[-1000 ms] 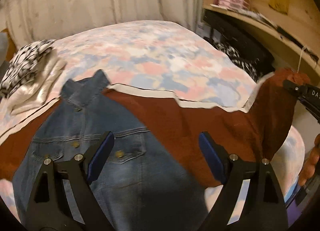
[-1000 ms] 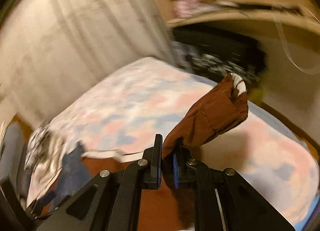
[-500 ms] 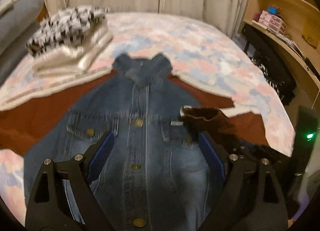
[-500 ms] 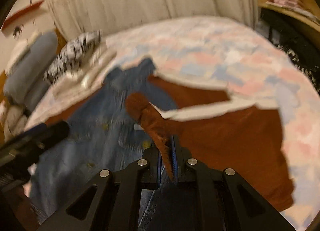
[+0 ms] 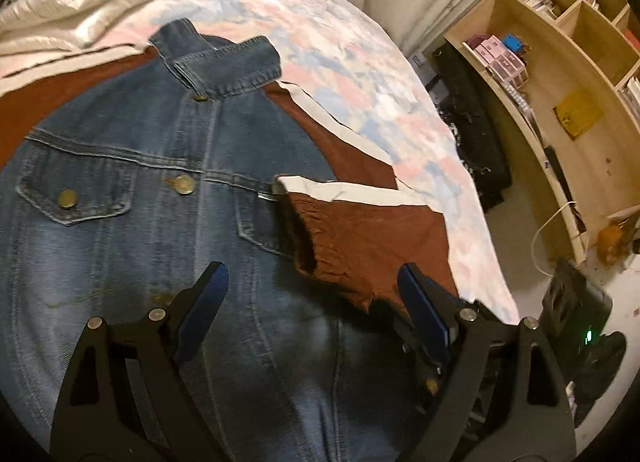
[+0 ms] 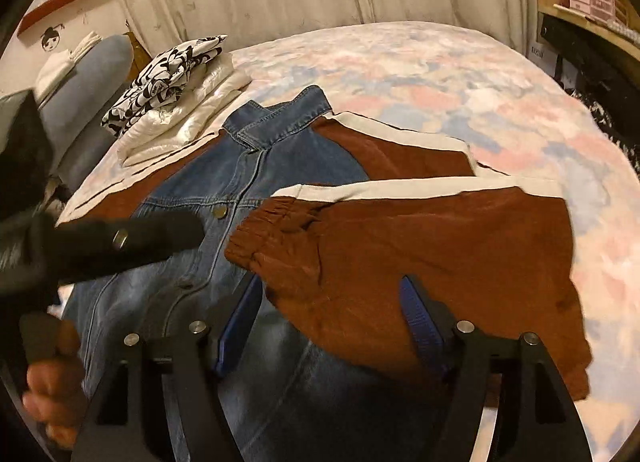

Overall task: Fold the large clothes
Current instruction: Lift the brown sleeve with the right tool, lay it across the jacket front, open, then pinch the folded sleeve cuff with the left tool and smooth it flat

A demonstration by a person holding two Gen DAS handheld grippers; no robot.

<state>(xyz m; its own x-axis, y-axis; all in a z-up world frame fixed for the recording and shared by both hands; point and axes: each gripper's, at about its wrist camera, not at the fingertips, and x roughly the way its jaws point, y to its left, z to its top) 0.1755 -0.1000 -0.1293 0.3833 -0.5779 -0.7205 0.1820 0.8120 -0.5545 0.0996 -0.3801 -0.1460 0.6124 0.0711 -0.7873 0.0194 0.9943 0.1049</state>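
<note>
The left gripper [image 5: 312, 290] and right gripper [image 6: 332, 302] hover with jaws spread, empty, over the denim jacket [image 5: 140, 190], its brown sleeve [image 6: 420, 238] folded across the front

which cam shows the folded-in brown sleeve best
Right wrist: the brown sleeve lies whole, from its gathered cuff on the denim front out to the fold on the bedspread. Left wrist shows mostly the cuff end; the rest is squeezed toward the right finger.
</note>
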